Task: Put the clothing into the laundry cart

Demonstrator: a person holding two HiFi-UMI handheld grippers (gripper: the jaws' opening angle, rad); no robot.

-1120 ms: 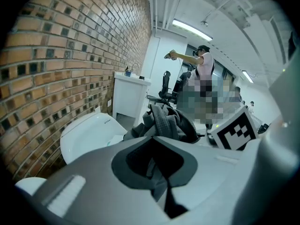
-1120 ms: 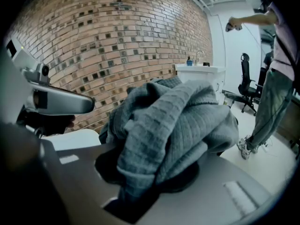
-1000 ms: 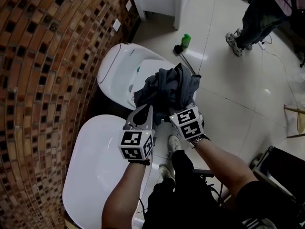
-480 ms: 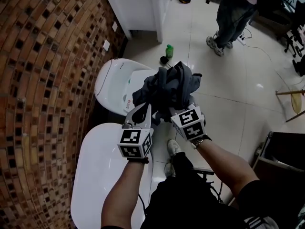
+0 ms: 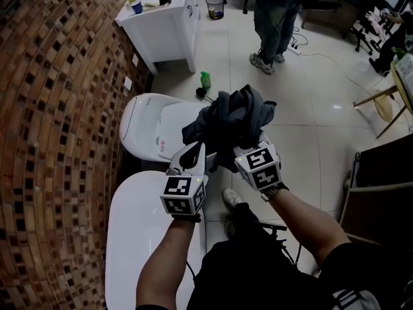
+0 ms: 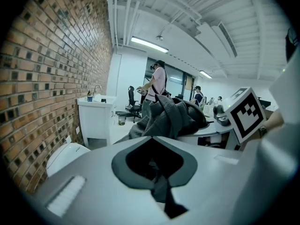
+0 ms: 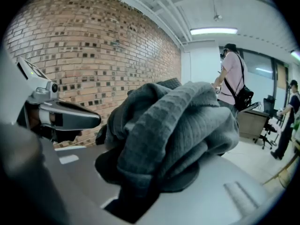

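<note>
While you hold both tools side by side, the crumpled bundle of dark grey ribbed clothing (image 5: 233, 118) (image 6: 174, 118) (image 7: 178, 125) rides raised over the right edge of the glossy white rounded-lid unit (image 5: 145, 131). Your left gripper (image 5: 199, 148) (image 6: 159, 184) has its jaws drawn nearly together, pinching a thin strip of the fabric in the seam between them. Your right gripper (image 5: 248, 148) (image 7: 140, 191) stands a little wider, clamped on a thick fold that spills over its jaws. Left of the unit runs the brown brick wall (image 5: 58, 108). Beyond the unit stand a green plastic bottle (image 5: 205, 79), a white cabinet (image 5: 164, 28) and, farther off, a person (image 5: 274, 18).
</note>
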